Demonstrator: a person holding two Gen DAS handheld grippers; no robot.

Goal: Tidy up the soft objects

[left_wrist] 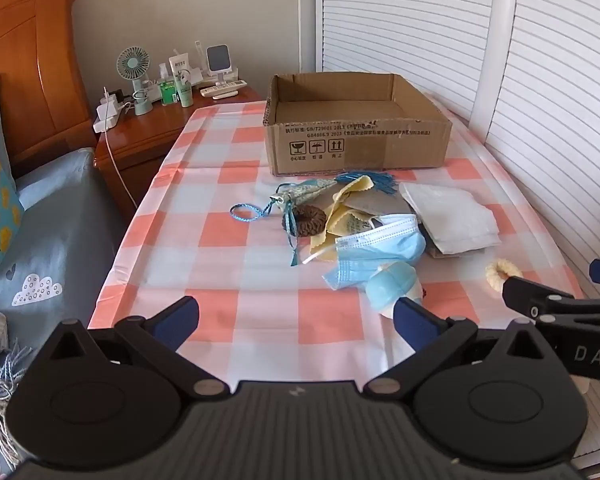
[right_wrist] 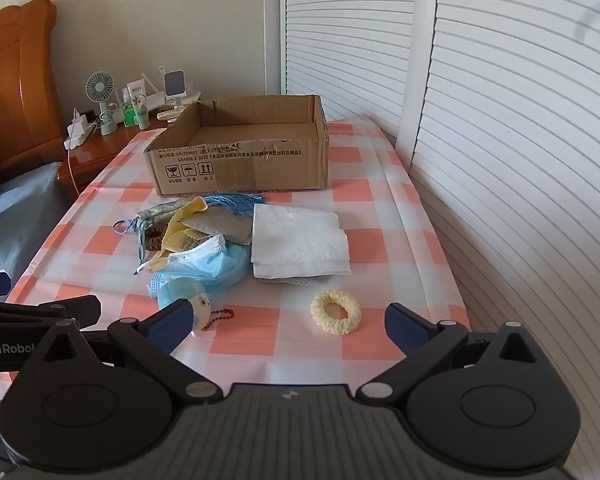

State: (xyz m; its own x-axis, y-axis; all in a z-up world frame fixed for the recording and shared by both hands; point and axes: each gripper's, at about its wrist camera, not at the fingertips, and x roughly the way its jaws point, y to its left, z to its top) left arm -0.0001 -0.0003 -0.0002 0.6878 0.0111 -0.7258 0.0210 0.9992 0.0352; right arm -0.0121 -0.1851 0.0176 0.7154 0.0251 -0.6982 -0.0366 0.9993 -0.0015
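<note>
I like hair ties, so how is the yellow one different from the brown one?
The cream-yellow scrunchie lies alone and flat on the checked tablecloth, near the right gripper. The brown scrunchie is darker and sits in the pile, against the yellow cloth with a blue cord across it. Both are ruffled fabric rings outside the cardboard box.

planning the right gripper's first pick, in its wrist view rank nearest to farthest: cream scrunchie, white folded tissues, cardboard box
1. Cream ribbed scrunchie, just ahead of the right gripper, between its open fingers.
2. White folded tissue stack, mid-table.
3. Open brown cardboard box, far end.
</note>
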